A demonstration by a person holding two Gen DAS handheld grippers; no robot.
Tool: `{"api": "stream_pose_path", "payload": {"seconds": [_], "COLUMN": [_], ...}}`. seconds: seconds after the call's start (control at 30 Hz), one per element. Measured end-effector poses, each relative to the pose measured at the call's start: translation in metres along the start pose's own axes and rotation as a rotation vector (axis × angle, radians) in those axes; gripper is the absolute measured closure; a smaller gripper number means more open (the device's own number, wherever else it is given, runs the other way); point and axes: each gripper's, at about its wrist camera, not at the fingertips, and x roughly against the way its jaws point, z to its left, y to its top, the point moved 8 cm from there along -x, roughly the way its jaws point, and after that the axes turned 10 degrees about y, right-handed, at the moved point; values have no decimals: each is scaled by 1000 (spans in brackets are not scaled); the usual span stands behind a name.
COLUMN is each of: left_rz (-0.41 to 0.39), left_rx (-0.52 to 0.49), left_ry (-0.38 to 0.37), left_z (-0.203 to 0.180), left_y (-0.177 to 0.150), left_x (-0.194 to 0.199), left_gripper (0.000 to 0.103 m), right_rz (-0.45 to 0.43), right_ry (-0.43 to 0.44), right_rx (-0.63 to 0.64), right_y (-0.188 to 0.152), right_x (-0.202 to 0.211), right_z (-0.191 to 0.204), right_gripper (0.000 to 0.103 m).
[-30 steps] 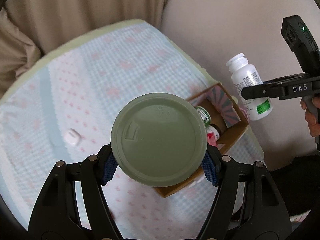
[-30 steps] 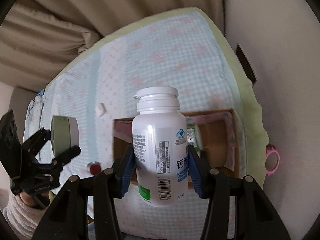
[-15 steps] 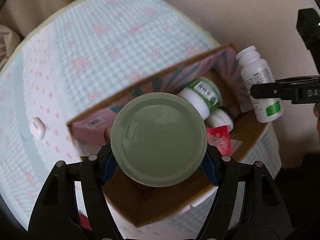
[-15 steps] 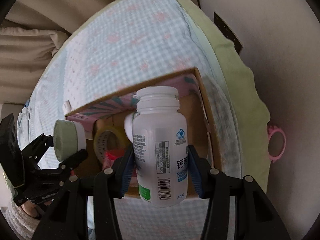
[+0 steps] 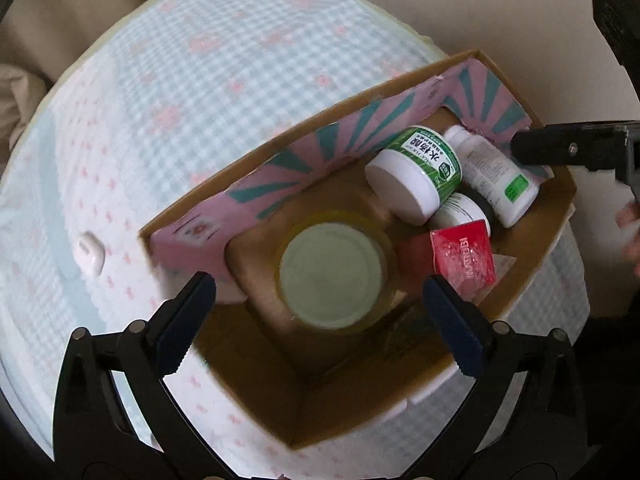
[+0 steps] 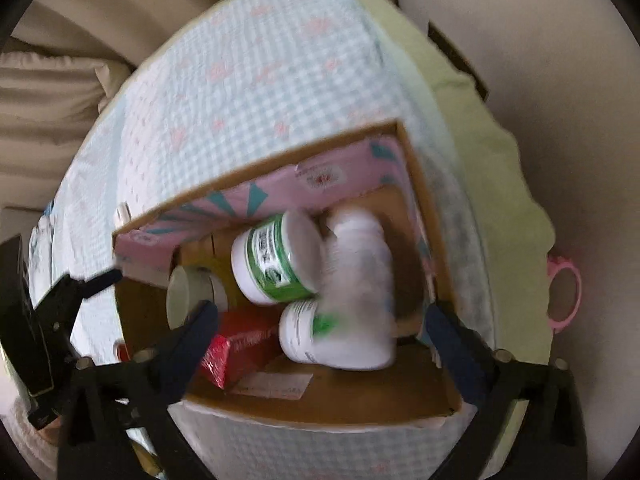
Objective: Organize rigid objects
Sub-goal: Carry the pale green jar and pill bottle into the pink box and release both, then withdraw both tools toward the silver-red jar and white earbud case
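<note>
Both grippers, left gripper (image 5: 320,300) and right gripper (image 6: 322,328), have just spread their jaws wide, nothing pinched. The blurred tall white plastic bottle (image 6: 360,300) is loose in the brown cardboard box (image 5: 532,264). It may knock the green-labelled white jar (image 6: 276,260), or a lowered finger may clip the pale-green round-lidded jar (image 5: 330,274)

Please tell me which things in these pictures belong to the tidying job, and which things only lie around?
Belong to the job:
- cardboard box
- pale green lidded jar, inside the box
- tall white bottle, inside the box
- green-labelled jar
- red packet
- left claw and right claw, both open

Just lying about:
- small white object on the checked cloth
- pink ring
</note>
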Motion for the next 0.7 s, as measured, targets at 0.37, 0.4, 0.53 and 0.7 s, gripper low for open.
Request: {"api": "stream_pose_path", "payload": {"seconds": [0.37, 0.4, 0.53, 0.7], "left_rz": [-3, -8, -42, -81], "left_rx": [118, 121, 133, 154], "left_ry": [-6, -5, 0, 6], "left_z": [30, 31, 36, 46], "left_y": [-26, -26, -29, -38], "left_x": [29, 32, 47, 72], "left_gripper": [0, 0, 0, 0], "right_rz": [-66, -71, -82, -97], "right_ry": [-36, -36, -35, -44], "right_rx": [38, 36, 34, 44], "right_y": [4, 4, 2, -3], "right_x": [16, 18, 26, 37], "right_z": [14, 15, 22, 32], "right_gripper": [0, 0, 0, 0]}}
